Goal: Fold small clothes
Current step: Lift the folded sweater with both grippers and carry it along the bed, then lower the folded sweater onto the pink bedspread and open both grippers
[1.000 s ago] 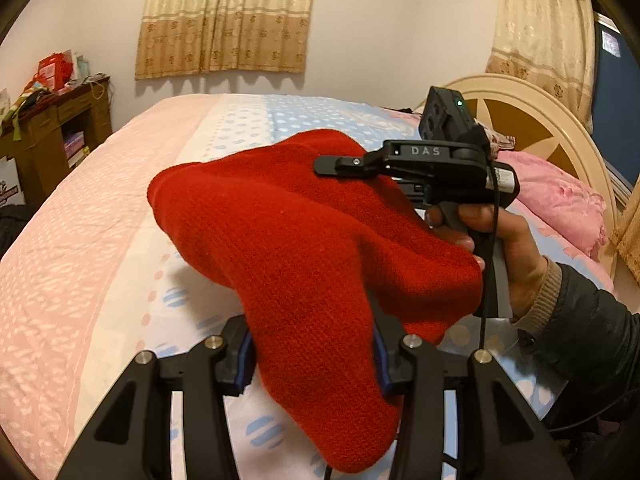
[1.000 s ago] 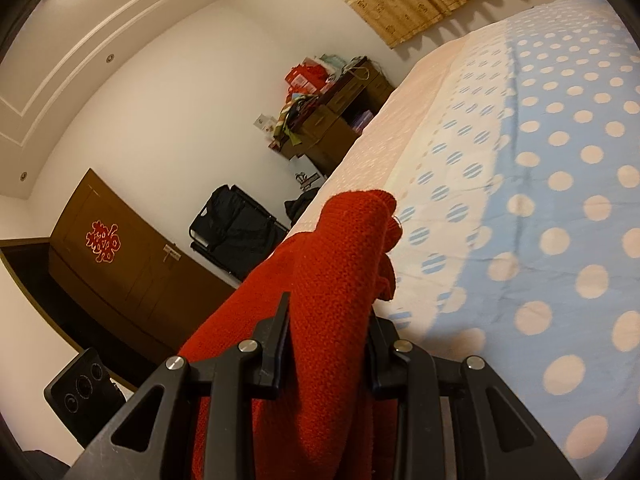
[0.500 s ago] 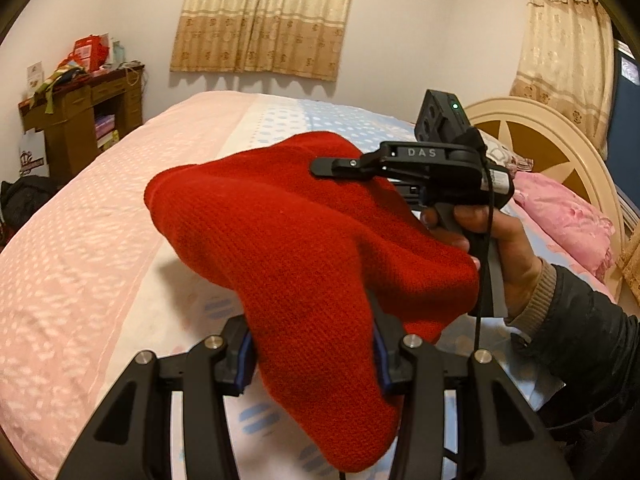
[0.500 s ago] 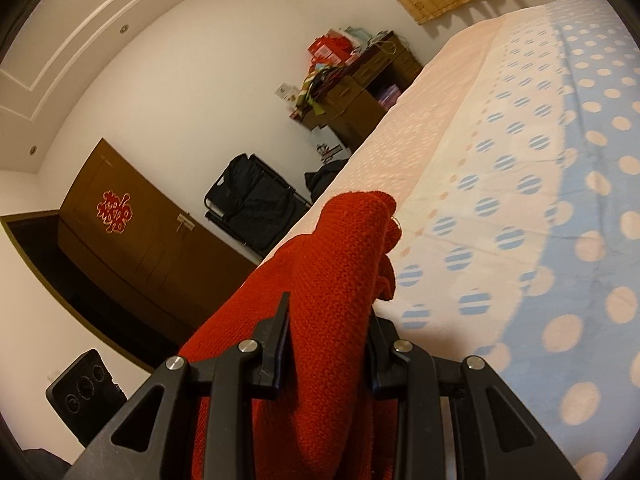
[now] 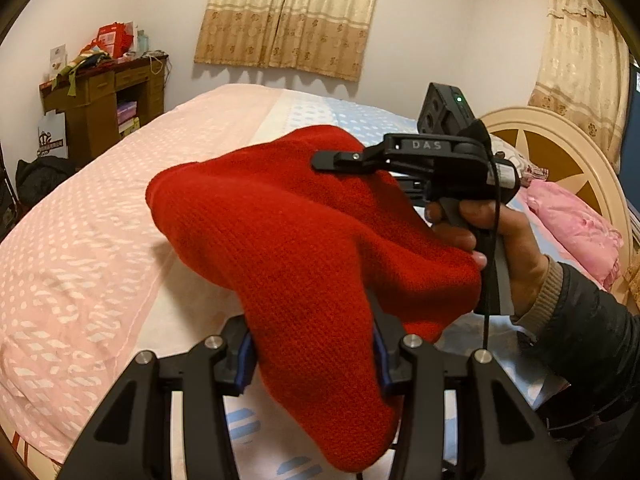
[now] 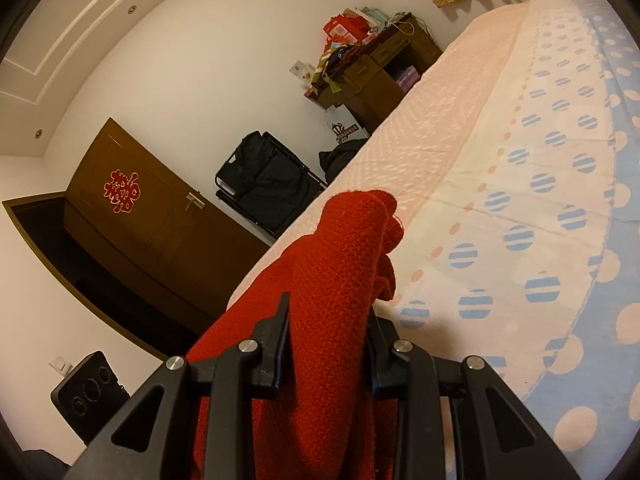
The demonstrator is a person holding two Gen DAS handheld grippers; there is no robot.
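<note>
A red knitted garment [image 5: 304, 240] hangs in the air above the bed [image 5: 80, 240], held between both grippers. My left gripper [image 5: 312, 360] is shut on its near lower part, the cloth bunched between the two fingers. My right gripper [image 5: 332, 160] is seen side-on at the far upper edge of the garment, with a hand on its handle. In the right wrist view the right gripper [image 6: 328, 332] is shut on a thick fold of the red garment [image 6: 340, 264], which rises past the fingertips.
The bed has a pink and blue dotted cover [image 6: 520, 220]. A pink pillow [image 5: 576, 228] and a cream headboard [image 5: 560, 152] lie at the right. A cluttered wooden desk [image 5: 104, 100] stands at the far left, a dark cabinet [image 6: 132, 220] and black bag [image 6: 264, 184] beside the bed.
Both grippers keep their hold on the red garment. Both views have swung slightly, so the desk and bed have shifted in frame; the garment hangs much the same.
</note>
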